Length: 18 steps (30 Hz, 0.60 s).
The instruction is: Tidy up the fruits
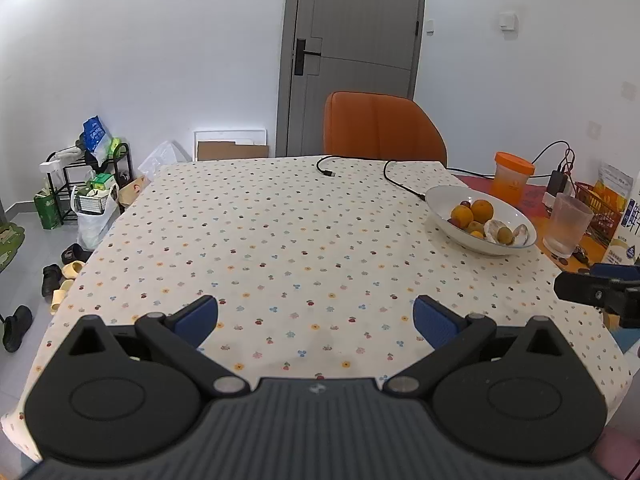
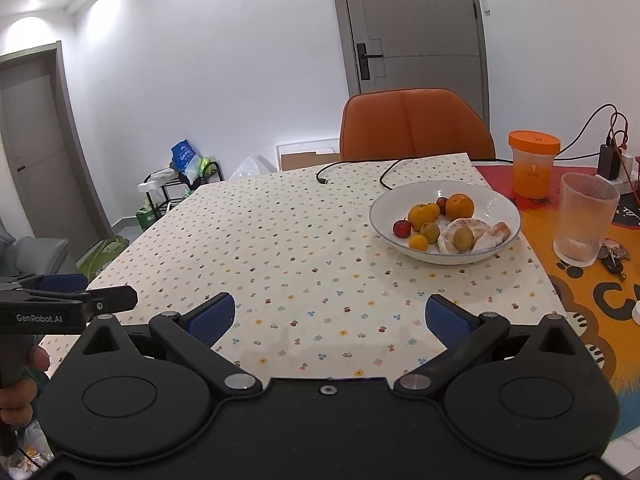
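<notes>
White bowl (image 2: 496, 204) of fruits (image 2: 460, 207) sits right of centre on the worktop (image 2: 280, 248). Left hand-held gripper (image 1: 316, 316) and right hand-held gripper (image 2: 330, 316): both spread wide, empty. Oranges look firm and round, probably rolling easily; best pinched across the middle. Peeled segments likely soft.

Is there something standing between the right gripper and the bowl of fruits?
Nothing visible does. Only bare tablecloth lies between the open right gripper and the bowl. The ribbed glass stands off to the bowl's right.
</notes>
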### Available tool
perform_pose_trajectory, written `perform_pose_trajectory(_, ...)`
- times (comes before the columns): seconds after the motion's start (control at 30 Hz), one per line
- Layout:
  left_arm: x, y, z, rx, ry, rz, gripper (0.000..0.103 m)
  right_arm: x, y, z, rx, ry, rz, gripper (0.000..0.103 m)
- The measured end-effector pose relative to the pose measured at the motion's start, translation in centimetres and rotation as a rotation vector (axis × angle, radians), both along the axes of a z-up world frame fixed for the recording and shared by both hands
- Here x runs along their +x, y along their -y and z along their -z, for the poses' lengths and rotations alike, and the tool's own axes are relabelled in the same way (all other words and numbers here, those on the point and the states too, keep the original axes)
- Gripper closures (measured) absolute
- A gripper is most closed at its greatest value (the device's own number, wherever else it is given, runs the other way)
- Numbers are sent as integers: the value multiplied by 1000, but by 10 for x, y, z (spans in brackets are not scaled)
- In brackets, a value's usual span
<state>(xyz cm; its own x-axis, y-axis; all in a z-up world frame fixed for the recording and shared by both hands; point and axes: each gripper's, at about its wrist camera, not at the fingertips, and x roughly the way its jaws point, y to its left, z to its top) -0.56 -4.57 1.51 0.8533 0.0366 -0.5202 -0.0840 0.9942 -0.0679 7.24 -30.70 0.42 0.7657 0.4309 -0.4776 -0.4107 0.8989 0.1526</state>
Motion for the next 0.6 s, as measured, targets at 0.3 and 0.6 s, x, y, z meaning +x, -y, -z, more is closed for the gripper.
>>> perform_pose_trajectory(0.3, -2, 1, -3, 7, 9, 3, 0, 1, 0, -1, -6, 1, 4, 0)
perform_pose_trajectory(0.6, -2, 3, -3, 8, 9, 8, 0, 1, 0, -1, -6, 1, 2, 0)
